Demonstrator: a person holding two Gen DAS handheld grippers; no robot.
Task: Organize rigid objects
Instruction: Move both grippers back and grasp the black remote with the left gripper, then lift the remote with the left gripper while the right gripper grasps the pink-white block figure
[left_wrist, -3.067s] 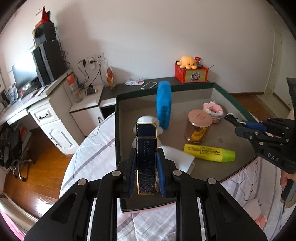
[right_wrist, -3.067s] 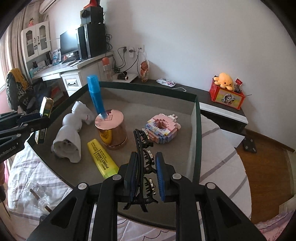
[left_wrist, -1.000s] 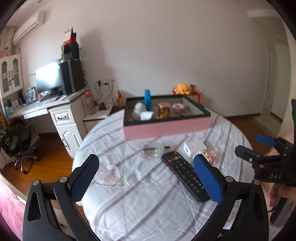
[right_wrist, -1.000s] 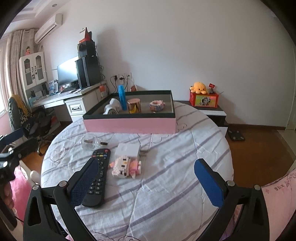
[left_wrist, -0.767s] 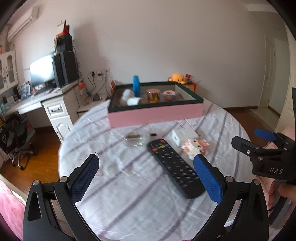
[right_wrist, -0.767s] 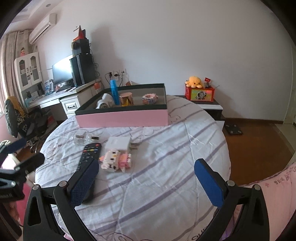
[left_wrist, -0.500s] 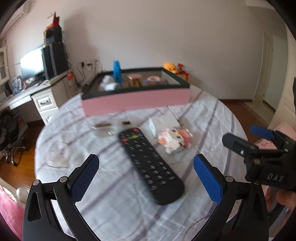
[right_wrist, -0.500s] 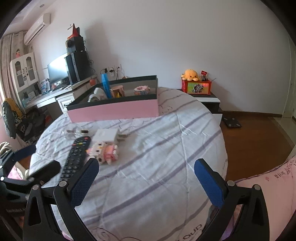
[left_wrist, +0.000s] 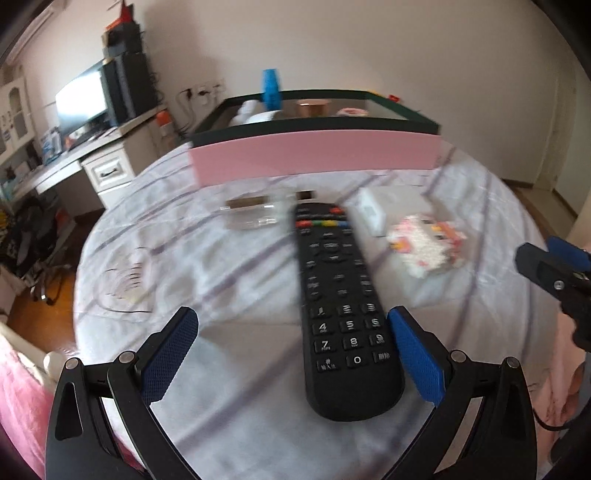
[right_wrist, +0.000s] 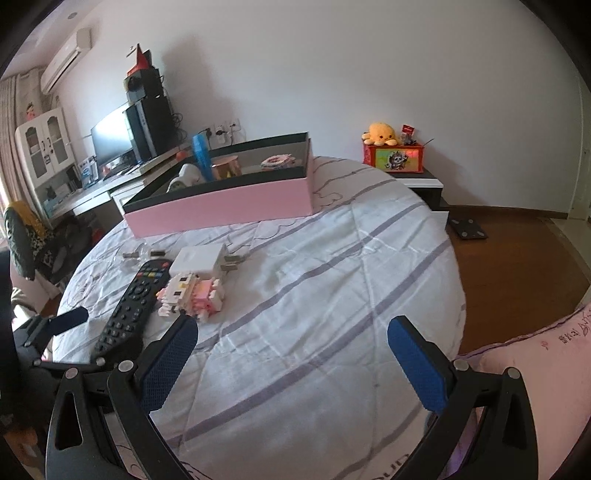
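Pink box (right_wrist: 221, 206) already holds several items; remote (left_wrist: 341, 306), block toy (right_wrist: 192, 291) and white adapter (right_wrist: 199, 260) remain on tabletop; left gripper (left_wrist: 295, 354) and right gripper (right_wrist: 291, 360) wide open, empty

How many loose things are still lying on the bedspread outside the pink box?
4: a black remote nearest the left gripper, a pink-and-white block figure beside it, a white charger behind that, and a small clear bottle near the box. Others may be hidden.
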